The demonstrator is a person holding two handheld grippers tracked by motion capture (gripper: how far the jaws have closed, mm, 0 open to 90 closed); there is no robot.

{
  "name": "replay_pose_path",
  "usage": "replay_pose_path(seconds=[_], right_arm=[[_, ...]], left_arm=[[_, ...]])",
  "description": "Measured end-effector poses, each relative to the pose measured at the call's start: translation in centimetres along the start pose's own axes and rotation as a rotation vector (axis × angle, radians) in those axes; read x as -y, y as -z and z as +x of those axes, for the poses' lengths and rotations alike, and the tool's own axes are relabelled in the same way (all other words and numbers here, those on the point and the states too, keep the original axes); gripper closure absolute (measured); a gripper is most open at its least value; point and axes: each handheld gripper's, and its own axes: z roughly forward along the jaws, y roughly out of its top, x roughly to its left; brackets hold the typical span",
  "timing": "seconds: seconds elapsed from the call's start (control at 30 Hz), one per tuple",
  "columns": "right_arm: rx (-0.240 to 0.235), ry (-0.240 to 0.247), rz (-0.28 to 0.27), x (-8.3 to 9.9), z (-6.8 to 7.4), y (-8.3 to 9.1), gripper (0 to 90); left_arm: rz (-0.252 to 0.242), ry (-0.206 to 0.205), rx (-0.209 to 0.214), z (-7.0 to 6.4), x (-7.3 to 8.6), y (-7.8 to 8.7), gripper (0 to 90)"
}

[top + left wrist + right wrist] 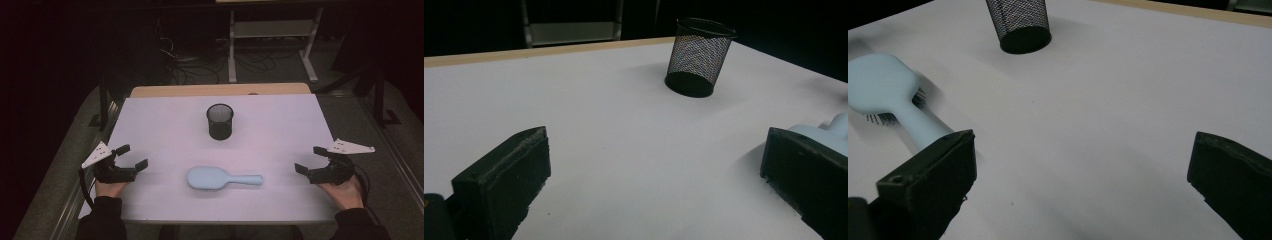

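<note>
A pale blue hairbrush point(222, 178) lies flat, bristles down, at the front middle of the white table point(165, 125), its handle pointing right. A black mesh cup point(220, 121) stands upright behind it, toward the table's middle. My left gripper point(132, 157) rests open at the front left, apart from the brush head point(831, 131), which peeks past its right jaw. At the front right my right gripper point(310, 158) is open too, and the brush point(895, 100) lies to the left of its jaws with the cup point(1020, 22) beyond. Nothing is between either pair of jaws.
A wooden edge point(220, 90) runs behind the white surface. Beyond it, on the dark floor, stand a white metal frame point(272, 40) and tangled cables point(195, 62). Bare white surface spreads around the cup.
</note>
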Motion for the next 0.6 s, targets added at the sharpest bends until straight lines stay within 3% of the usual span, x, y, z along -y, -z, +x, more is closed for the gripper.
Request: replay_pose_path(seconds=[0.6], right_arm=[[-0.009, -0.002, 0.010, 0.04, 0.16, 0.05, 0.0]], left_arm=[[0.009, 0.005, 0.007, 0.09, 0.04, -0.34, 0.0]])
